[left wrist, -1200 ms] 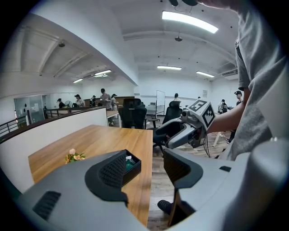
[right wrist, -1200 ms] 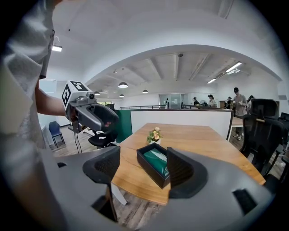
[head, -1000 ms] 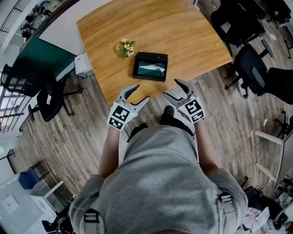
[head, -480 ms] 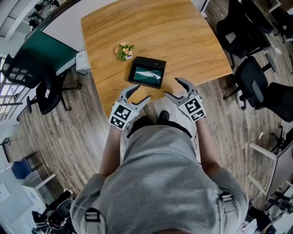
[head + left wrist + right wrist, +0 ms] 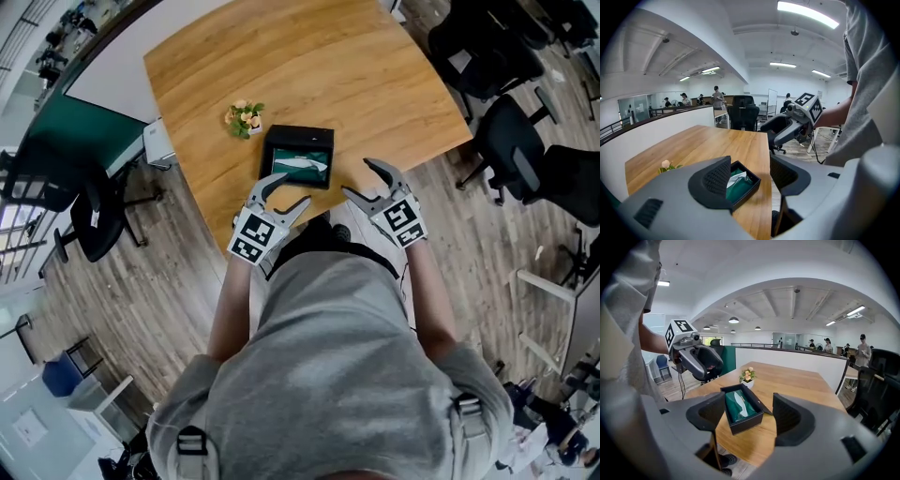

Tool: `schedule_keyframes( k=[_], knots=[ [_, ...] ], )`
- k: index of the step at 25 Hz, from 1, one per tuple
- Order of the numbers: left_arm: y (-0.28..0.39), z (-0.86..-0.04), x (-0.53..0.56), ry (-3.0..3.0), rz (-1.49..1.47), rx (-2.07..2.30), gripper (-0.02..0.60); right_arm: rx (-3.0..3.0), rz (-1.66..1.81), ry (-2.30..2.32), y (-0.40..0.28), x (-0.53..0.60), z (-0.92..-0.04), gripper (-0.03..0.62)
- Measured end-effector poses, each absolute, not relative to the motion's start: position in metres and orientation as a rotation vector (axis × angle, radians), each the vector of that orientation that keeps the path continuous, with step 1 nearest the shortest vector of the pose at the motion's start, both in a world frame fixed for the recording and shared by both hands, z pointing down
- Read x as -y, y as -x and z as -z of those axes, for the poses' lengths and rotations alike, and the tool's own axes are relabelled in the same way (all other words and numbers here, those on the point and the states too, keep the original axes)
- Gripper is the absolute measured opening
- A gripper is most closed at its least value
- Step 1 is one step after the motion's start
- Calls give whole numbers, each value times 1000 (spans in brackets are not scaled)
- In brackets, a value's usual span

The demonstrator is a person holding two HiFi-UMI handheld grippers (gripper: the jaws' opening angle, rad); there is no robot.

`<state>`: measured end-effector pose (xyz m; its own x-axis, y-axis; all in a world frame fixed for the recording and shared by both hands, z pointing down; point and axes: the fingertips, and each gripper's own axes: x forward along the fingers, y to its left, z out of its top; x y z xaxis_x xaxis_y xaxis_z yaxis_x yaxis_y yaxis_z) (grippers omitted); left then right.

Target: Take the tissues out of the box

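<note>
Black box (image 5: 300,133) sits near table (image 5: 375,84) edge, bare wood beyond.

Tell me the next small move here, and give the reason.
Probably ease the right gripper forward and down toward the white tissue poking from the black box. It and the left gripper are both open and empty, short of the box, and the right gripper view frames the box between its jaws.

The black box (image 5: 298,157) sits on the bench (image 5: 375,75), flowers (image 5: 243,117) left of it. I hold my left gripper (image 5: 292,187) and right gripper (image 5: 356,177) near it, jaws apart.
</note>
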<state>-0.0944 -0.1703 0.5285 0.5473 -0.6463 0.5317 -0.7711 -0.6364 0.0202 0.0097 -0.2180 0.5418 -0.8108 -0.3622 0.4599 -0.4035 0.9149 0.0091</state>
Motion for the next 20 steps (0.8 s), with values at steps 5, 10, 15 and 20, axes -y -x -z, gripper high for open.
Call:
schedule_keyframes(
  k=[5, 10, 15, 20],
  knots=[
    [99, -545, 190, -2586, -755, 1082, 275, 2577, -118, -661, -14, 240, -541, 327],
    [107, -561, 211, -2617, -800, 1010, 275, 2531, -131, -727, -24, 245, -548, 327],
    [109, -574, 217, -2653, -877, 899, 275, 2491, -167, -774, -30, 239, -556, 327],
    [109, -583, 220, -2659, -916, 830, 275, 2478, -220, -803, -35, 235, -564, 327]
  ],
)
